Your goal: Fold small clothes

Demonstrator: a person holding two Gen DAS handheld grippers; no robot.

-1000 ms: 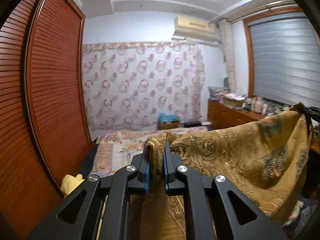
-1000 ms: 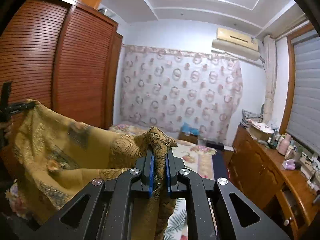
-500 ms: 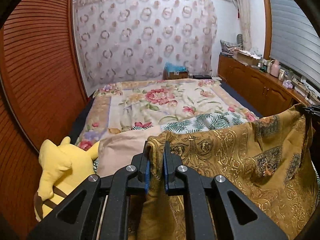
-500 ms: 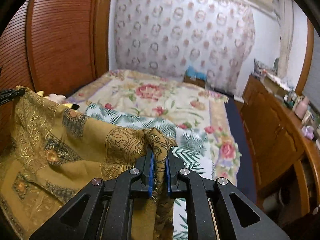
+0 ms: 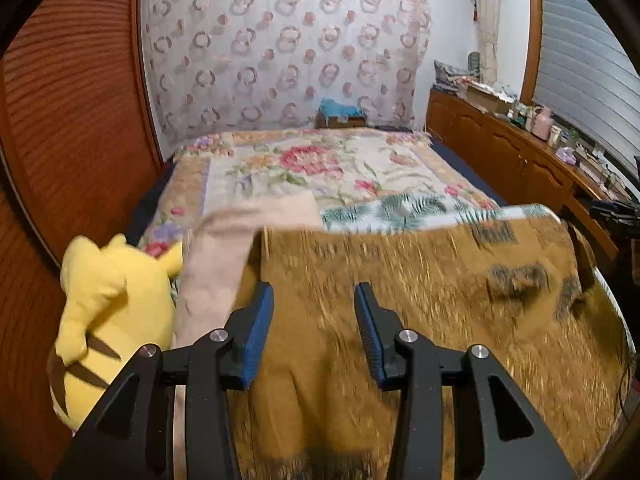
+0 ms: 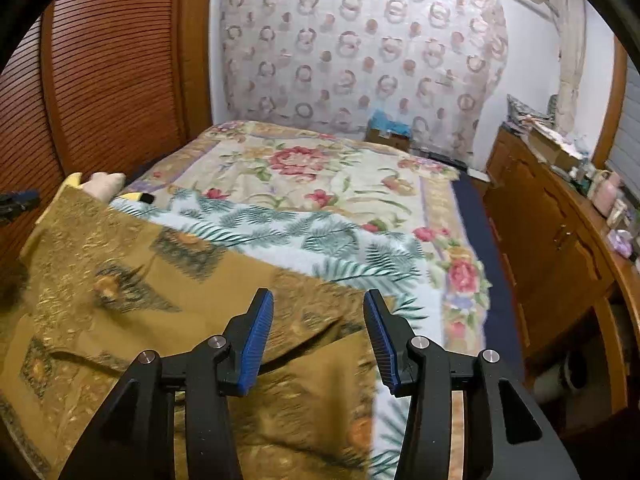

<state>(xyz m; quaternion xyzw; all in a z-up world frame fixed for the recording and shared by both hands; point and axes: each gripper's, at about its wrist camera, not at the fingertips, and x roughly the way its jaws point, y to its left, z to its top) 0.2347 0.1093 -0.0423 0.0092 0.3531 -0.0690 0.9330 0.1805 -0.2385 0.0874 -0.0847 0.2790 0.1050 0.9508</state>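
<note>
Bed (image 5: 320, 168): your gold cloth (image 5: 420, 300) lies spread under both tongs.
Left gripper (image 5: 314, 300): open, empty.
Right gripper (image 6: 318, 306): open, empty, above cloth's right edge.

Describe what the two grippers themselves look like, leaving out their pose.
Both look identical. The left gripper and right gripper each have matte black angular bodies with triangular cutouts, round silver screw heads, and two fingers lined with ribbed blue pads. No cables, markings or sleeves show.
</note>
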